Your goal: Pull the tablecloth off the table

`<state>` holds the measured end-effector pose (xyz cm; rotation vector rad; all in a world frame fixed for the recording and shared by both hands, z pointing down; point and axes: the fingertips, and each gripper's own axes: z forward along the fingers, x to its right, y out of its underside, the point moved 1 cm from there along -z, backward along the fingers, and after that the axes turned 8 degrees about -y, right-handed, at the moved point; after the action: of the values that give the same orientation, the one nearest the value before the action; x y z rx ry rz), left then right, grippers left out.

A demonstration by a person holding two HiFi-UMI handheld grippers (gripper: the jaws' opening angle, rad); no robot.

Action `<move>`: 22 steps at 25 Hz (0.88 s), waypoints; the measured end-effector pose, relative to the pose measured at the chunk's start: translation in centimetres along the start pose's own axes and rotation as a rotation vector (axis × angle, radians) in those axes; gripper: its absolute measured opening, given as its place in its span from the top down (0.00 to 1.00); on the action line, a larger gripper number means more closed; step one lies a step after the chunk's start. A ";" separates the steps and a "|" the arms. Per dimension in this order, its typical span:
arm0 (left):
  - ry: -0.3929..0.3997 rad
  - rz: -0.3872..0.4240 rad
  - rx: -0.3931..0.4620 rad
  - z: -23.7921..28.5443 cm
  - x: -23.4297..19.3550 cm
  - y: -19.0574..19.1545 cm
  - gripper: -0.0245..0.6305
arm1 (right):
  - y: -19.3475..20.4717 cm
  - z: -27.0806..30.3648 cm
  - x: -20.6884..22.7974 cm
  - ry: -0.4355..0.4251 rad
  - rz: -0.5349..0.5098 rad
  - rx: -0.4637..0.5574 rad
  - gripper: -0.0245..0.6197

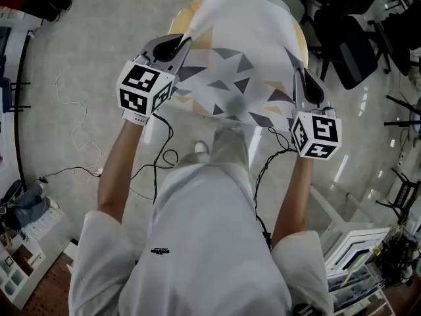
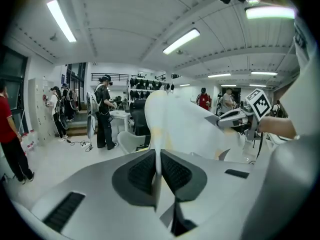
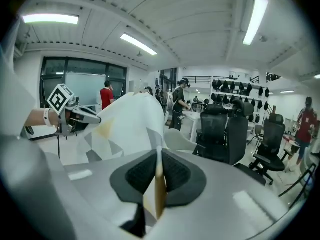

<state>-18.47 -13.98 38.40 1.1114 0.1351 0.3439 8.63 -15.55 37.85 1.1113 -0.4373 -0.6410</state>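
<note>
The left gripper point(image 1: 180, 43) has its jaws shut tight on one edge of the tablecloth point(image 1: 238, 63). In the left gripper view the two dark pads press together with only the thin cloth between them. The cloth rises up from the jaws and spreads away in front of them like a white tent.

The right gripper point(image 1: 305, 84) does the same thing on the other side. Its jaws are shut on the cloth too, and a thin fold of cloth sticks out below the pads.

The tablecloth is white with grey and yellow triangles. It hangs stretched between the two pairs of jaws, and the far part of it lies out past the jaw tips over the round table point(image 1: 302, 40). A bit of the table's tan rim peeks out beside the right jaws and just past the left jaws.

Each gripper can see the other one across the cloth, off to its side.

Black chairs point(image 1: 352, 48) stand on the floor point(image 1: 99, 38) beyond the right jaws. Thin cables point(image 1: 75, 133) lie on the floor on the left gripper's side.
</note>
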 end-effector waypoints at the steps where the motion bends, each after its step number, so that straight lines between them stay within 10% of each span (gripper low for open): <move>1: 0.000 -0.012 0.020 -2.2 0.7 0.1 0.92 | -0.2 -1.7 -1.2 0.009 -0.001 0.025 0.90; 9: -0.039 -0.044 0.147 -16.0 6.0 0.7 0.92 | -1.1 -12.7 -8.9 0.004 -0.023 0.165 0.90; 22: -0.119 -0.061 0.125 -25.2 16.0 1.8 0.92 | 2.8 -23.5 -11.4 -0.068 0.024 0.183 0.90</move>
<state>-10.73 13.65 29.89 1.2455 0.0857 0.2162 15.49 8.90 31.19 1.2582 -0.5761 -0.6276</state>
